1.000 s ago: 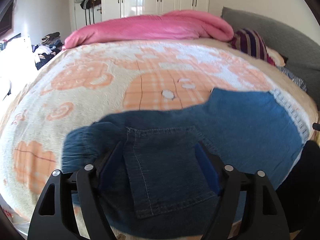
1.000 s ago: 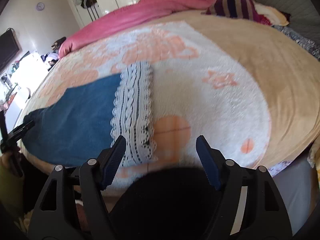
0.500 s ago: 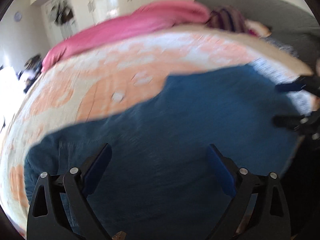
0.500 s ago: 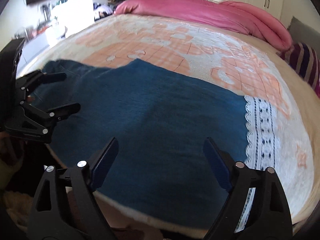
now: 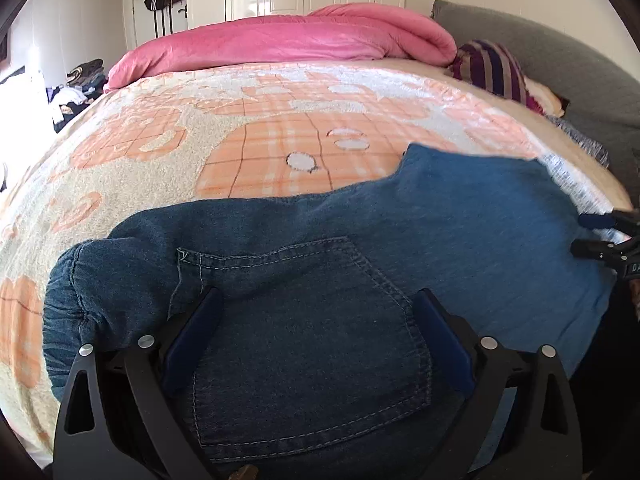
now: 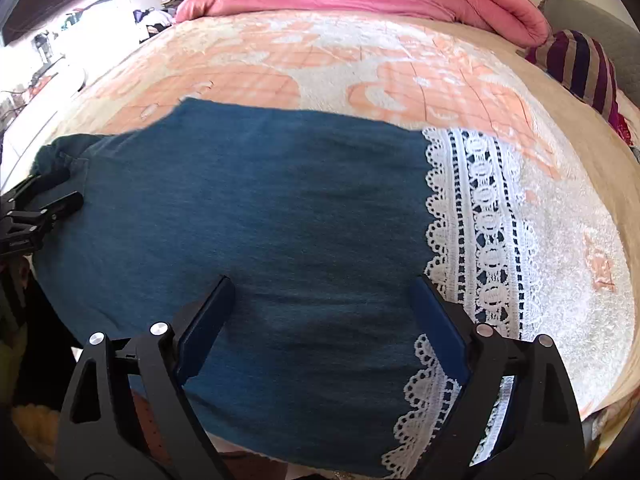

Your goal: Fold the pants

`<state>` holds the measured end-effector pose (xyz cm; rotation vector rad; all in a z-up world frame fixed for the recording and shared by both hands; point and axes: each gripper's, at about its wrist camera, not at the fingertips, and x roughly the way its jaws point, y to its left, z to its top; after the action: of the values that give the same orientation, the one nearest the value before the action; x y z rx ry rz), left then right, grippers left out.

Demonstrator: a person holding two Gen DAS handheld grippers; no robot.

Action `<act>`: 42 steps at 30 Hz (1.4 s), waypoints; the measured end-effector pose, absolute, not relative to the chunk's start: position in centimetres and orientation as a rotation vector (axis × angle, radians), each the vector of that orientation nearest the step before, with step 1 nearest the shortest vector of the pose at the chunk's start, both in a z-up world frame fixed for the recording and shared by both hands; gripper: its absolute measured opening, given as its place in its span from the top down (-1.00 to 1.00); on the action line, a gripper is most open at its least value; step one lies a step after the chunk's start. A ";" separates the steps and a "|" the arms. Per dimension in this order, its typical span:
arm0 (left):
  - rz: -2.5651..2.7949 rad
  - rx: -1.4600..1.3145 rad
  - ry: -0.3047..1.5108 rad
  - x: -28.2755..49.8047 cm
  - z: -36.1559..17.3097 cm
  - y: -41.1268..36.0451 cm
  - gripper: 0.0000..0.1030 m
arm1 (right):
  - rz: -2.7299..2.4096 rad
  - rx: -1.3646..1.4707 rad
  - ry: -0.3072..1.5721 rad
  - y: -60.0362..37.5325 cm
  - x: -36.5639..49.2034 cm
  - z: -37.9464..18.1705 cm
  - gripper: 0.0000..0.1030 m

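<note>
Blue denim pants with white lace hem [image 6: 256, 216] lie flat along near edge of bed, on peach-and-cream fleece blanket [image 5: 256, 148]. Left gripper [image 5: 316, 312] over back pocket [image 5: 308, 344], jaws wide apart, nothing clamped. Right gripper [image 6: 324, 292] near lace hem, jaws apart, empty.

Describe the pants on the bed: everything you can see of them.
The pants are blue denim-look fabric, lying flat along the near edge of the bed's orange-and-cream blanket. A stitched back pocket faces up at the gathered waist end; the leg end carries a wide white lace trim. The left gripper hangs open over the pocket, the right gripper open beside the lace; whether the fingers touch the cloth cannot be told.
</note>
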<state>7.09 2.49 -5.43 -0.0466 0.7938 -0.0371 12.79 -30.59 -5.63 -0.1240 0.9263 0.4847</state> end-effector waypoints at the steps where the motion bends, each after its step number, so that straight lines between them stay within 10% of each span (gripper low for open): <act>1: -0.041 -0.063 0.785 6.8 -5.1 2.6 -0.86 | 0.505 -0.058 0.909 -31.5 12.2 -5.0 -0.64; 42: -0.415 0.147 0.794 10.1 1.8 -13.6 -0.91 | 0.403 0.228 0.873 -41.5 7.3 -5.0 -0.81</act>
<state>10.15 -13.59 1.79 0.1474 0.7939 -0.4150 7.32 -41.49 -5.03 0.2284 0.8726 0.4030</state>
